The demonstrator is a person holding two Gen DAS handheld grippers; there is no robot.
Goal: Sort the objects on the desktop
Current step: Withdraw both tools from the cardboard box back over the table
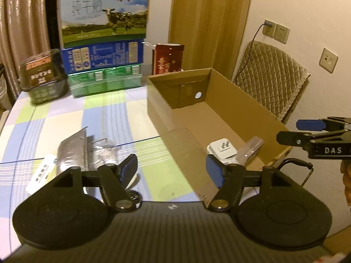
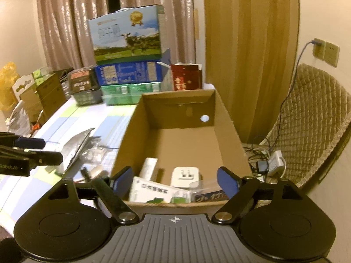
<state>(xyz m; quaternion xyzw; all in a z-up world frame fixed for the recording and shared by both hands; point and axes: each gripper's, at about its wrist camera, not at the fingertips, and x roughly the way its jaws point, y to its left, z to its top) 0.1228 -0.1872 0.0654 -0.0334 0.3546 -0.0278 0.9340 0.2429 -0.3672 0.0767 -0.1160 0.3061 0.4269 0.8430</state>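
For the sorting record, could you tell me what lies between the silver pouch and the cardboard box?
Crumpled clear plastic wrap on the tablecloth, shown in the right wrist view.

left wrist: faces down table | right wrist: close over cardboard box [image 2: 175,114] | shared: box
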